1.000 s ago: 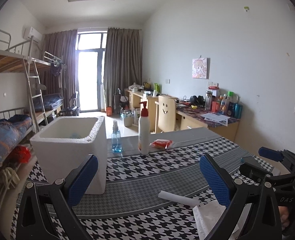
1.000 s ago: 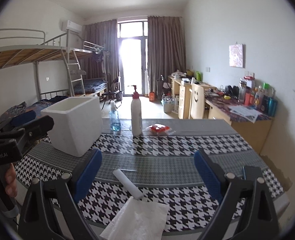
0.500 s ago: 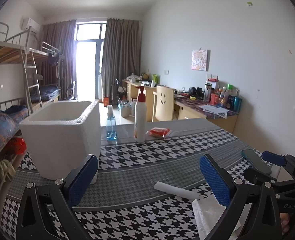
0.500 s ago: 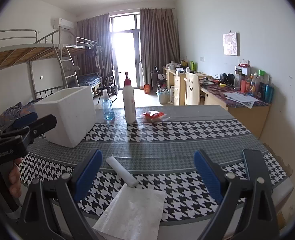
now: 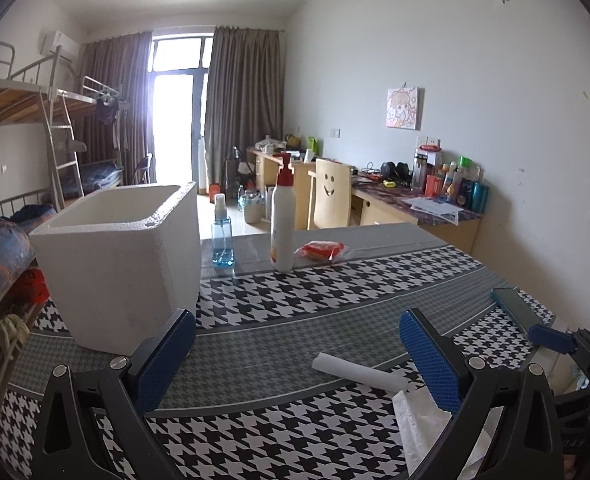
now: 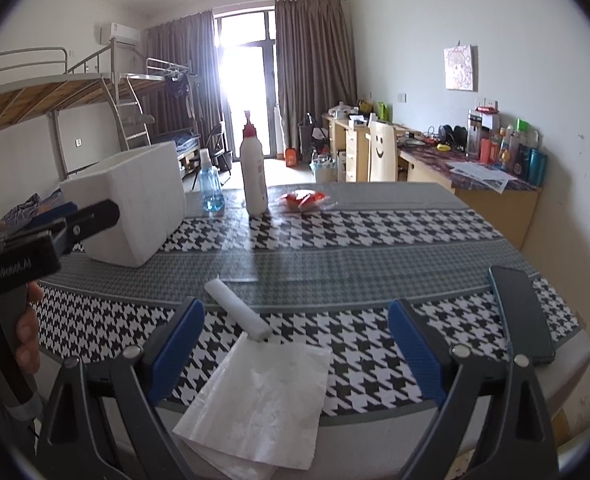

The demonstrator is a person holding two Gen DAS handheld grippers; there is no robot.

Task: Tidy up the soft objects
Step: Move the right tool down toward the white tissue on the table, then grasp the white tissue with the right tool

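A flat white tissue (image 6: 259, 400) lies at the table's near edge, partly over it, with a rolled white tissue (image 6: 237, 308) touching its far corner. Both show in the left wrist view: the roll (image 5: 359, 374) and the flat tissue (image 5: 427, 428). A white foam box (image 5: 119, 256) stands open-topped at the left, also in the right wrist view (image 6: 131, 208). My left gripper (image 5: 295, 354) is open and empty, above the table between box and roll. My right gripper (image 6: 295, 346) is open and empty, above the flat tissue.
A white pump bottle (image 5: 283, 220), a blue spray bottle (image 5: 221, 236) and a red packet (image 5: 321, 250) stand at the table's far side. A dark phone (image 6: 519, 312) lies at the right edge. The houndstooth tablecloth (image 6: 335, 240) covers the table.
Both grippers have come lower and closer to the table. The tissues and box look larger and nearer. Both jaws stay open.
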